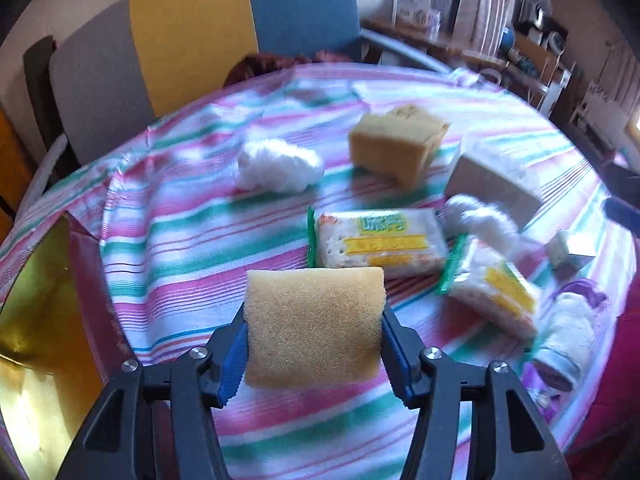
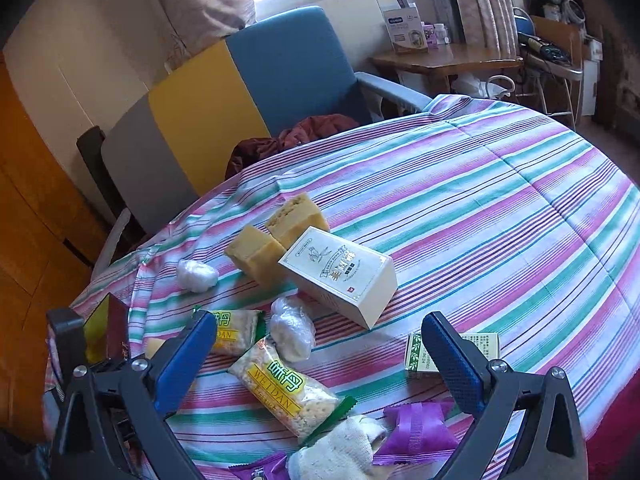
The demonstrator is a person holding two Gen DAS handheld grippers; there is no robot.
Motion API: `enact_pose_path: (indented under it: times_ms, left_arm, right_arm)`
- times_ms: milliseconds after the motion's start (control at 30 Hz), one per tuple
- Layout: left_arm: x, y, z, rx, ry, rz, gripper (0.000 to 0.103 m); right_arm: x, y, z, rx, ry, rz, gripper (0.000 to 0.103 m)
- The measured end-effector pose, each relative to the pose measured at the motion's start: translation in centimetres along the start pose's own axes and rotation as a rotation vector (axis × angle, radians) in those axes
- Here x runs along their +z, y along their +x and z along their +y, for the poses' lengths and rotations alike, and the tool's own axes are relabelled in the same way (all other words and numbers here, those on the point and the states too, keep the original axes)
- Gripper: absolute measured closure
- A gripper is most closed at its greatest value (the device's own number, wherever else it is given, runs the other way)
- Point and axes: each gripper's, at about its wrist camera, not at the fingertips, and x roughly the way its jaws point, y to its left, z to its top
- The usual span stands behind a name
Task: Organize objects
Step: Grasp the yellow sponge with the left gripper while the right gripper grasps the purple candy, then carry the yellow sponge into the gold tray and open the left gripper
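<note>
Blur softens the far items in the left view, yet the left gripper plainly pinches a yellow sponge above the striped tablecloth, while the right gripper gapes empty over cracker packets, its base cropped.

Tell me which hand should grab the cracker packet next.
Right. The right gripper is open and empty, hovering just above the cracker packet. The left gripper is already clamped on a sponge.
</note>
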Motion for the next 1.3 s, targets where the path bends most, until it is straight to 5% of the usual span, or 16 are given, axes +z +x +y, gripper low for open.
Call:
enact_pose_path:
  times_ms: [267, 600, 733, 1000, 1167, 1300]
  left_arm:
    - [-3.6, -6.3, 0.7, -0.020, -0.049, -0.126, 0.044]
    - [-7.7, -11.0, 3.1, -0.021, -0.121, -0.186, 0.044]
    - [-8.8, -12.6, 4.9, -0.015, -0.163, -0.211, 0.044]
    - [-10.9, -14.0, 8.2, -0.013, -0.255, -0.235, 0.044]
    - [-12.6, -14.2, 10.4, 0.015, -0.310, -0.220, 0.044]
    - [-13.9, -14.4, 14.3, 0.064, -0.403, -0.203, 0.044]
  right_arm:
    - [-1.2, 1.3, 2.7, 0.052, -0.136, 0.083, 0.002]
    - [-4.9, 3.2, 7.5, 0.098, -0.400, 0.247, 0.035]
    - [-6.7, 2.4, 8.9, 0.135, -0.469, 0.346, 0.040]
    - [-10.2, 1.7, 8.9, 0.018, -0.603, 0.480, 0.043]
    - [-11.8, 4.6, 8.4, -0.056, -0.626, 0.515, 0.069]
    - [-11.6, 4.8, 8.3, -0.007, -0.614, 0.461, 0.070]
